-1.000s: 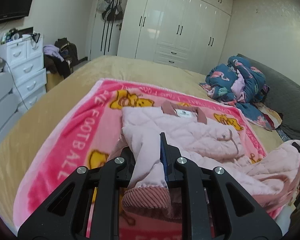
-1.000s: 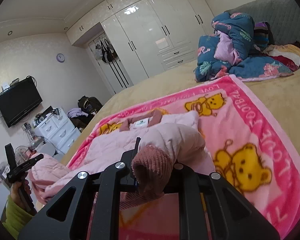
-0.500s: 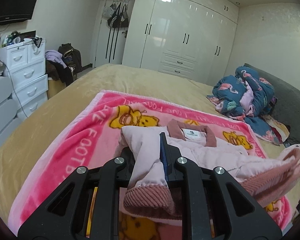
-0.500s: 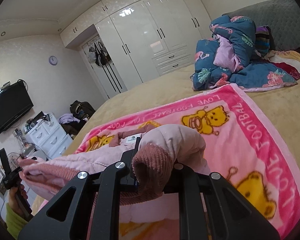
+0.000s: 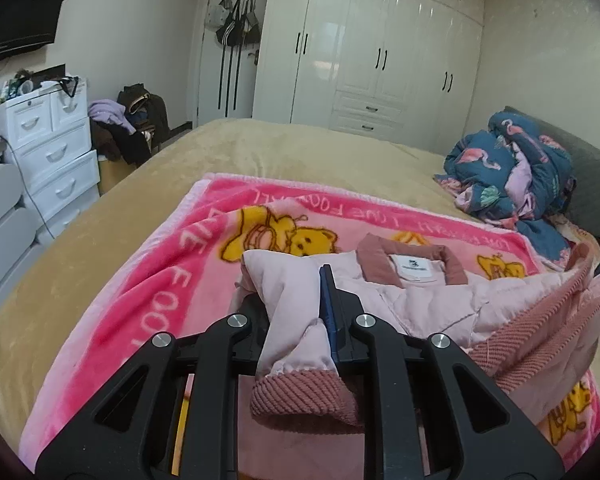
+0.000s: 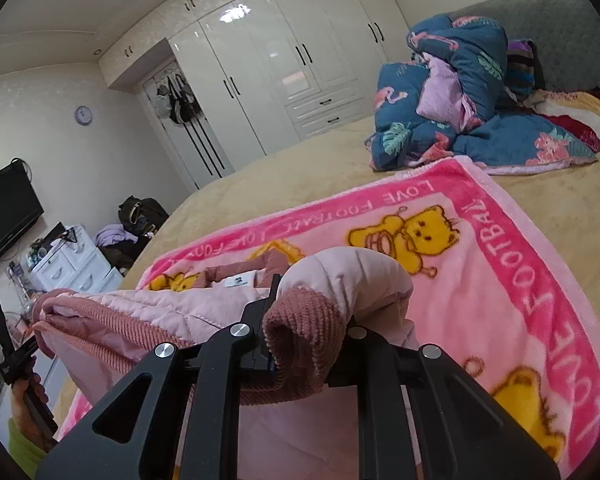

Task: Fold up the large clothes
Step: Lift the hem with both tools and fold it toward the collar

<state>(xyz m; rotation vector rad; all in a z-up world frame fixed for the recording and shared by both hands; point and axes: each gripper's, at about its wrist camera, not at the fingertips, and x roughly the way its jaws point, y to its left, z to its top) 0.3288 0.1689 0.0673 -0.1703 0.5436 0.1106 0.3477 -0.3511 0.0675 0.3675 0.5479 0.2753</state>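
Left gripper (image 5: 296,312): jaws narrow, clamped on a fold of the pink quilted jacket (image 5: 412,300) just above its ribbed hem band (image 5: 304,396), which hangs down between the black linkage arms.

Right gripper (image 6: 306,326): jaws narrow, clamped on the same jacket at a ribbed cuff (image 6: 304,340) — the padded sleeve bulges over the top of the jaws.

Jacket position: its lower edge is lifted and stretched between the two grippers, the ribbed hem running as a raised ridge from one to the other. The collar end, with a white label (image 5: 414,268) showing, lies flat on the pink bear-print blanket (image 5: 160,292).

Blanket: spread on a tan bed (image 5: 260,148), lettering along its border.

Surroundings — a crumpled blue flamingo-print quilt (image 6: 460,112) lies on the bed past the blanket's far corner, against the grey headboard. White wardrobes (image 5: 380,48) line the far wall; a white drawer unit (image 5: 52,140) stands left of the bed.
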